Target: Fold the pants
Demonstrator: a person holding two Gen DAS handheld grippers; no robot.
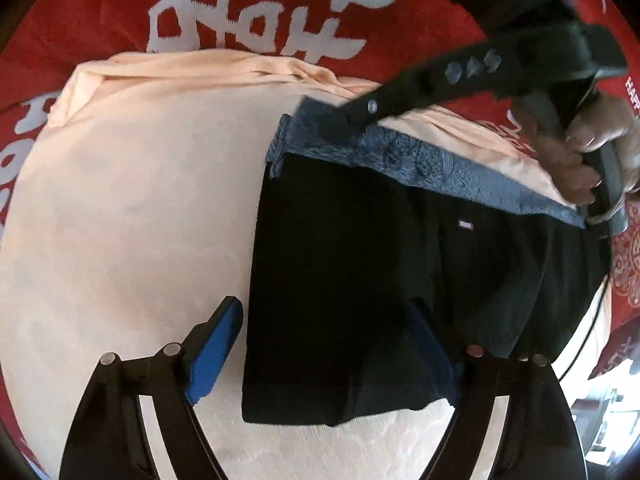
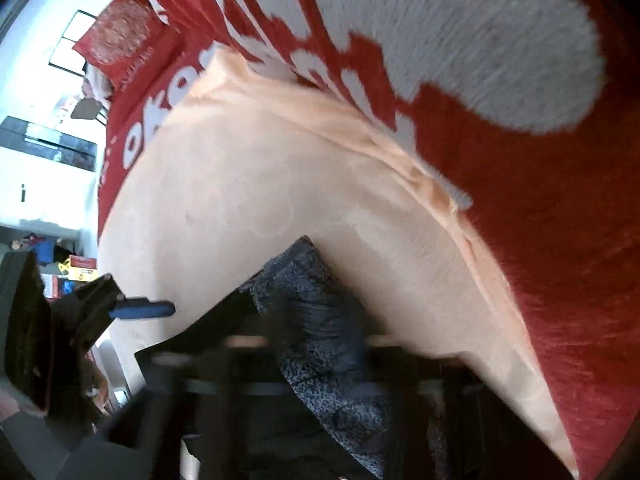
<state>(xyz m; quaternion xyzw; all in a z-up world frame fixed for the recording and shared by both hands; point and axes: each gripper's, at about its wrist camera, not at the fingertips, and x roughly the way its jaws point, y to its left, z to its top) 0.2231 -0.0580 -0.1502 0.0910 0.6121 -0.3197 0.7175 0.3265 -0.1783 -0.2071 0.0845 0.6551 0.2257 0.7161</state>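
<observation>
Black pants (image 1: pixel 360 280) lie folded on a peach cloth (image 1: pixel 140 200), with their blue-grey fleece lining (image 1: pixel 420 160) turned out along the far edge. My left gripper (image 1: pixel 324 344) is open, its blue pads (image 1: pixel 216 348) astride the pants' near left edge. My right gripper (image 1: pixel 332 124) reaches in from the upper right, its tip at the lining's far corner. In the blurred right wrist view the lining (image 2: pixel 320 300) and black cloth (image 2: pixel 240 360) fill the bottom. The right jaws are blurred, so I cannot tell their state.
The peach cloth lies on a red blanket with white lettering (image 1: pixel 260 8), which surrounds it (image 2: pixel 520 160). The left gripper's blue pad (image 2: pixel 144 308) shows in the right wrist view. Room clutter and a window (image 2: pixel 72 40) lie far left.
</observation>
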